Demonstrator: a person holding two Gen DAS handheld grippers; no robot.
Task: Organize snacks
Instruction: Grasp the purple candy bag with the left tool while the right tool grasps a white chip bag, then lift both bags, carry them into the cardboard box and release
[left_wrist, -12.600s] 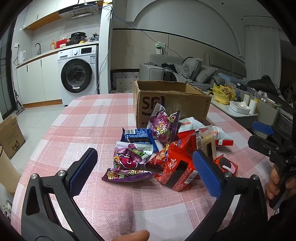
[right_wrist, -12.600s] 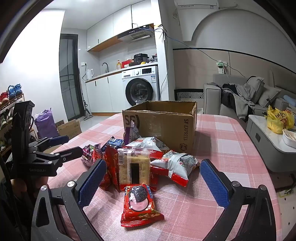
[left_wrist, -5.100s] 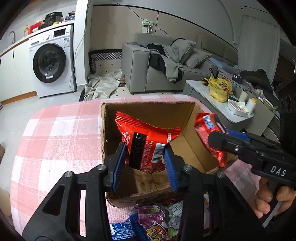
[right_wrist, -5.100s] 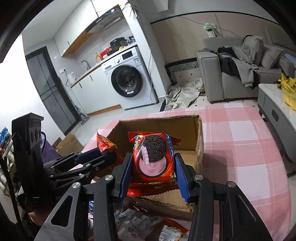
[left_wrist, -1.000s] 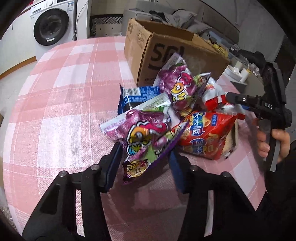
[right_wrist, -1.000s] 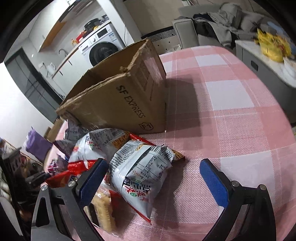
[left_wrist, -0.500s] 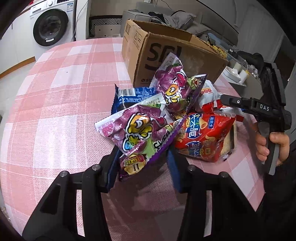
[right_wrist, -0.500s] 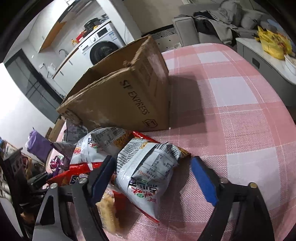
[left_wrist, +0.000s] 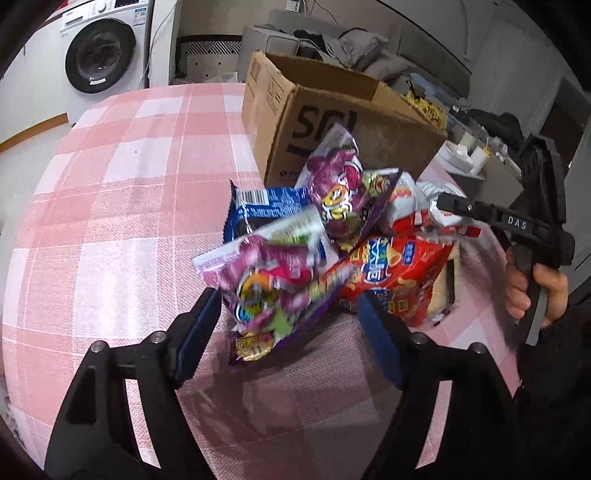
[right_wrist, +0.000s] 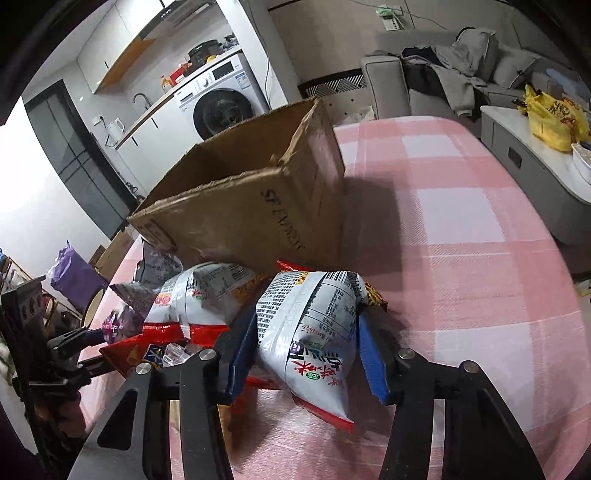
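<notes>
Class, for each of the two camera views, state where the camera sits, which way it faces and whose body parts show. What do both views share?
Left wrist: sits on the left gripper, facing the purple candy bag it grips; the person's right hand shows.
Right wrist: sits on the right gripper, facing the silver-and-red chip bag it grips.
Shared: the brown cardboard box and the pink checked tablecloth.

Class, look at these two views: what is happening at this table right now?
A person is sorting snacks with two handheld grippers. The left gripper holds a purple packet from the pile. The right gripper is shut on a white bag. The open cardboard box stands just behind the pile on the checked table.
</notes>
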